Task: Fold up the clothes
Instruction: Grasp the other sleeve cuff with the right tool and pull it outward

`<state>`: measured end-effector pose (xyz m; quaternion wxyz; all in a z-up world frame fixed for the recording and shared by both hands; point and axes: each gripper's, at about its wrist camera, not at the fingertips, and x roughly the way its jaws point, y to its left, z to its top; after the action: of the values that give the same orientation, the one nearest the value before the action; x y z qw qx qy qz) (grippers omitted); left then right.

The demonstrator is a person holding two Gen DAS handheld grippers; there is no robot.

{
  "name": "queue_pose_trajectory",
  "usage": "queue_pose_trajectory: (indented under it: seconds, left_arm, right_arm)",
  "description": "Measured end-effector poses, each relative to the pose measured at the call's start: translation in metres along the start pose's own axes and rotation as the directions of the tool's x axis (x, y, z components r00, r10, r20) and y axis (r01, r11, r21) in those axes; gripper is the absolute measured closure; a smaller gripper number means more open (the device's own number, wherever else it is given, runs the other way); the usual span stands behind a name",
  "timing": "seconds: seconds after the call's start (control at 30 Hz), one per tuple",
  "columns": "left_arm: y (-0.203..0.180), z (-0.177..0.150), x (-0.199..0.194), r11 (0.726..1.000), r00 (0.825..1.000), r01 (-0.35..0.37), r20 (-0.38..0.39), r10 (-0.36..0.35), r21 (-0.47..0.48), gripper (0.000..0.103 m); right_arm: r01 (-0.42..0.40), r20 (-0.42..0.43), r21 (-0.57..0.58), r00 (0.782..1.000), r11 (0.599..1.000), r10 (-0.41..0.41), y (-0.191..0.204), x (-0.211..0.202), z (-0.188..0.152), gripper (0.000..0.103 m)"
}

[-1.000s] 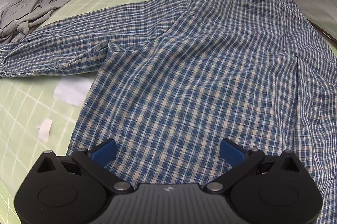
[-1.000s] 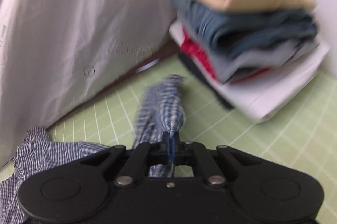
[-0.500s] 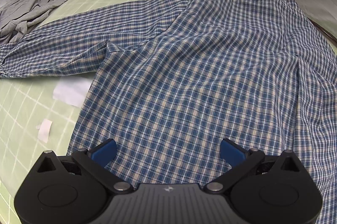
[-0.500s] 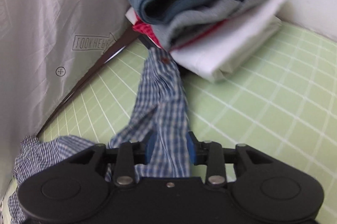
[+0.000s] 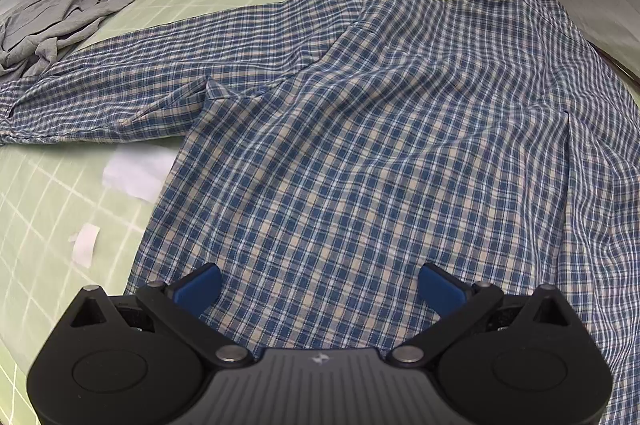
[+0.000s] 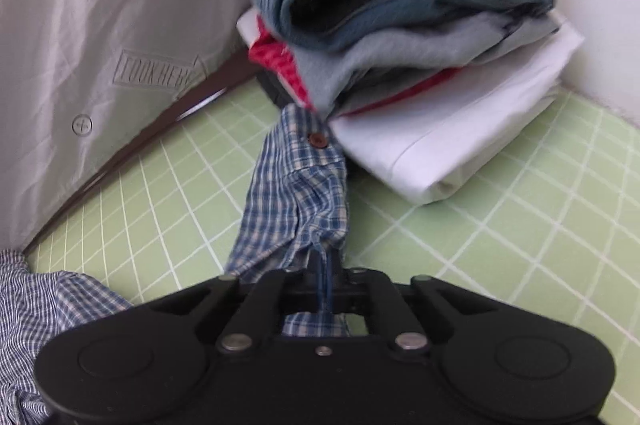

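Observation:
A blue and cream checked shirt point(image 5: 360, 145) lies spread back-up on the green grid mat point(image 5: 44, 193), one sleeve stretched out to the left. My left gripper point(image 5: 319, 285) hovers over its lower hem with the blue pads wide apart, open, nothing between them. In the right wrist view the shirt's other sleeve point(image 6: 296, 193) runs away from me, its cuff with a brown button touching the base of the folded pile. My right gripper point(image 6: 325, 265) is shut on that sleeve, with cloth bunched at the closed jaws.
A stack of folded clothes point(image 6: 400, 45), beige on top, then dark blue, grey, red and white, stands at the back right. A crumpled grey garment point(image 5: 60, 13) lies at the far left. White sheeting point(image 6: 100, 25) walls the mat's far side. Two white paper scraps point(image 5: 132, 173) lie left of the shirt.
My right gripper was shut on the sleeve, opened over it, and has shut on it again lower down and closer to the folded pile. The left gripper has not moved.

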<state>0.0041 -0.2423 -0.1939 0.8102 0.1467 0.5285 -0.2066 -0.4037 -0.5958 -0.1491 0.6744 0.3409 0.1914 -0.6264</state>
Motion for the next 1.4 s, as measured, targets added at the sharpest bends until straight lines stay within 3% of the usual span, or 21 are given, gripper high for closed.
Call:
queue_pose_trajectory:
  seconds: [0.07,0.17,0.23,0.37,0.4,0.47,0.5,0.57,0.67,0.7,0.77,0.8,0.83,0.87,0.93,1.1,1.23,1.3,1.33,1.37,1.4]
  left_arm:
    - [0.000,0.000,0.000,1.000,1.000,0.000,-0.001,0.000,0.001,0.000]
    - [0.000,0.000,0.001,1.000,1.000,0.000,0.001,0.000,0.002,0.000]
    - [0.000,0.000,0.001,1.000,1.000,0.000,0.001,0.000,0.002,0.000]
    - [0.000,0.000,0.001,1.000,1.000,0.001,0.002,-0.001,0.005,0.000]
    - [0.000,-0.001,0.001,1.000,1.000,0.003,0.004,-0.003,0.009,0.000]
    - [0.000,-0.001,0.001,1.000,1.000,0.004,0.006,-0.004,0.011,0.000]
    - [0.000,-0.001,0.001,1.000,1.000,0.003,0.005,-0.003,0.009,0.000]
    - [-0.001,-0.001,0.001,1.000,1.000,0.002,0.002,-0.002,0.007,0.000]
    - [-0.001,-0.001,0.001,1.000,1.000,0.001,0.005,-0.001,0.005,0.000]
    - [-0.001,-0.001,0.001,1.000,1.000,0.001,0.007,-0.001,0.006,0.000]
    - [-0.001,0.000,0.002,1.000,1.000,0.001,0.006,-0.001,0.006,0.000]
    - [-0.001,0.000,0.002,1.000,1.000,0.001,0.003,-0.001,0.006,0.000]
    - [-0.001,0.001,0.002,1.000,1.000,0.001,0.001,-0.001,0.006,0.000]
    - [-0.001,0.001,0.002,1.000,1.000,0.001,-0.002,-0.001,0.005,0.000]
    - [-0.001,0.000,0.002,1.000,1.000,0.001,0.000,-0.001,0.005,0.000]
    - [-0.001,-0.001,0.002,1.000,1.000,-0.001,0.004,0.001,0.001,0.000]
    - [-0.001,-0.001,0.002,1.000,1.000,-0.004,0.000,0.004,-0.007,0.000]
    - [-0.002,-0.001,0.002,1.000,1.000,-0.005,0.001,0.005,-0.007,0.000]
    - [-0.002,-0.001,0.002,1.000,1.000,-0.005,0.002,0.005,-0.007,0.000]
    - [-0.002,-0.002,0.002,1.000,1.000,-0.005,0.003,0.005,-0.006,0.000]
    - [-0.002,-0.002,0.001,1.000,1.000,-0.005,0.005,0.005,-0.007,0.000]
  right_arm:
    - [0.065,0.098,0.009,0.993,0.998,-0.066,-0.006,-0.031,-0.004,0.101]
    - [0.159,0.237,0.052,0.957,0.986,-0.167,-0.016,-0.082,-0.013,0.101]
    - [0.182,0.221,0.087,0.955,0.980,-0.197,-0.030,-0.095,-0.022,0.101]
    - [0.247,0.048,0.157,0.965,0.956,-0.257,-0.063,-0.076,-0.045,0.098]
    - [0.249,0.022,0.192,0.966,0.949,-0.258,-0.070,-0.074,-0.049,0.094]
    - [0.246,-0.026,0.244,0.969,0.938,-0.247,-0.079,-0.067,-0.055,0.064]
    - [0.244,-0.030,0.251,0.969,0.937,-0.244,-0.081,-0.061,-0.055,0.057]
    - [0.232,-0.036,0.248,0.973,0.941,-0.230,-0.084,-0.049,-0.052,0.053]
    - [0.175,-0.033,0.253,0.985,0.951,-0.172,-0.092,-0.034,-0.040,0.031]
    - [0.177,-0.036,0.239,0.984,0.955,-0.173,-0.092,-0.029,-0.037,0.031]
    - [0.192,-0.045,0.173,0.981,0.966,-0.186,-0.088,-0.020,-0.029,0.035]
    - [0.186,-0.045,0.152,0.982,0.971,-0.181,-0.085,-0.018,-0.027,0.043]
    - [0.179,-0.046,0.132,0.984,0.975,-0.175,-0.083,-0.016,-0.024,0.069]
    - [0.165,-0.048,0.131,0.986,0.977,-0.160,-0.082,-0.015,-0.022,0.086]
    - [0.159,-0.033,0.139,0.987,0.977,-0.156,-0.082,-0.017,-0.019,0.097]
    - [0.160,0.202,0.083,0.964,0.984,-0.174,-0.064,-0.073,-0.007,0.098]
    - [0.243,0.276,0.036,0.930,0.969,-0.243,-0.059,-0.089,-0.006,0.096]
    - [0.304,0.157,0.043,0.939,0.952,-0.307,-0.067,-0.067,-0.012,0.088]
    - [0.302,0.099,0.060,0.947,0.952,-0.306,-0.071,-0.061,-0.015,0.073]
    - [0.280,0.072,0.089,0.955,0.956,-0.287,-0.073,-0.060,-0.018,0.048]
    - [0.259,0.049,0.115,0.963,0.959,-0.266,-0.075,-0.059,-0.021,0.039]
